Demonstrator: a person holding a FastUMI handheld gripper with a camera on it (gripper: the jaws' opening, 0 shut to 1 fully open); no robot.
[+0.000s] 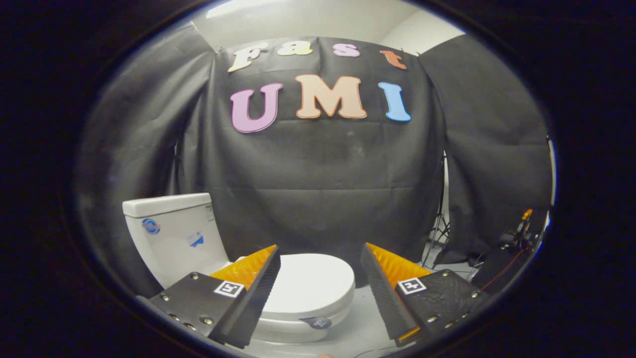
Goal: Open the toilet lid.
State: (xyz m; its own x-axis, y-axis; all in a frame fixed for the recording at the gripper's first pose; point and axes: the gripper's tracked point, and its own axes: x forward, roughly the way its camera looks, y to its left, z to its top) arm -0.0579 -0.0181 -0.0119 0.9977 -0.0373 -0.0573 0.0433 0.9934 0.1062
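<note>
White porcelain tank (171, 238) is seen at lower left of the frame; the toilet lid (310, 283), down flat, is framed lower centre between the gripper (320, 253) fingers, which are held wide apart, gripping nothing. Tripod legs (437, 233) are noted at right.

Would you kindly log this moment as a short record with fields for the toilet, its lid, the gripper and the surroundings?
toilet: white, tank standing behind the bowl
lid: toilet lid down, closed, seen between and beyond the fingers
gripper: gripper open, fingers spread apart, touching nothing
lid contact: none yet
surroundings: black cloth wall behind the toilet; tripod legs and cables beyond the fingers, beside the wall
</note>
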